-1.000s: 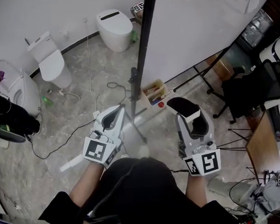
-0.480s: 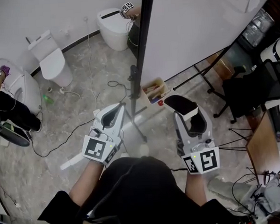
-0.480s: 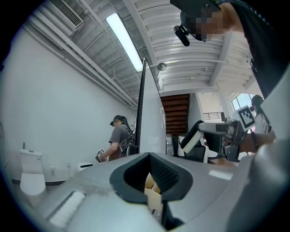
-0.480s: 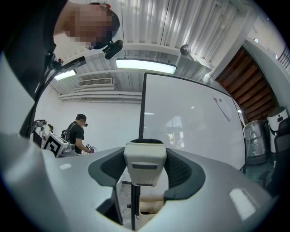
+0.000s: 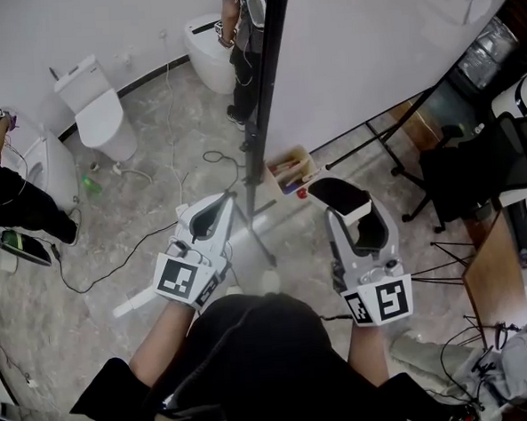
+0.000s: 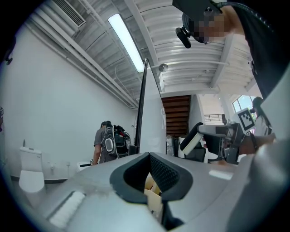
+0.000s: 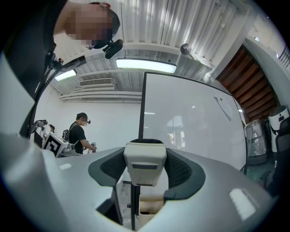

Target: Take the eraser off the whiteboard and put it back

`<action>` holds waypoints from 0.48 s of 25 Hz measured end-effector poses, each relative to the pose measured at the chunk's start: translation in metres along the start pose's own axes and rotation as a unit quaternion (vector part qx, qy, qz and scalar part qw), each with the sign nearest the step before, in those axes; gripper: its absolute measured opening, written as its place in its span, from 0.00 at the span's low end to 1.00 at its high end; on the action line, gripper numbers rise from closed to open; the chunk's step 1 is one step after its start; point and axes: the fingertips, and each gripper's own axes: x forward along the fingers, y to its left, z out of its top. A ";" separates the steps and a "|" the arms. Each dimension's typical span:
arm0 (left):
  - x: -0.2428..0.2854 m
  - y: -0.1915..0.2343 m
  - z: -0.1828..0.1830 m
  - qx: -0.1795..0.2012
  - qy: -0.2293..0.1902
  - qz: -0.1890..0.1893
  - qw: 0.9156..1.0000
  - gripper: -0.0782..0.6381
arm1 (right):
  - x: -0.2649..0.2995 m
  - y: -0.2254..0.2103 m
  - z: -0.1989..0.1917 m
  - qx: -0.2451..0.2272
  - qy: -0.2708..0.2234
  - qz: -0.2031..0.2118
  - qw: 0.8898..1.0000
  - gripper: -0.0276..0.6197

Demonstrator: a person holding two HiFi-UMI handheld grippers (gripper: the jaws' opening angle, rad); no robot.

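The jaws of the right gripper [image 5: 346, 211] are found clenched on a white block eraser with a black felt face [image 7: 145, 168], which is held across the pads at the tips, felt side away from the camera; the jaws of the left gripper [image 5: 225, 202] are closed tip to tip with nothing between them. The eraser is held clear of the large white whiteboard [image 5: 370, 56], just in front of its black upright post [image 5: 269, 80]. Against the earlier frame, both grippers are unmoved; a standing person [image 5: 244, 33] has come into view beside the post. A grey marbled floor [image 5: 157, 212] is noted below, with two white toilets [image 5: 97, 113], a trailing black cable [image 5: 116, 269], an open cardboard box [image 5: 290, 171] at the foot of the stand and a black office chair [image 5: 461, 171].
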 end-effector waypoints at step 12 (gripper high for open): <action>0.000 0.001 0.000 -0.003 -0.010 0.003 1.000 0.11 | 0.004 0.000 -0.001 0.001 0.001 0.005 1.000 0.46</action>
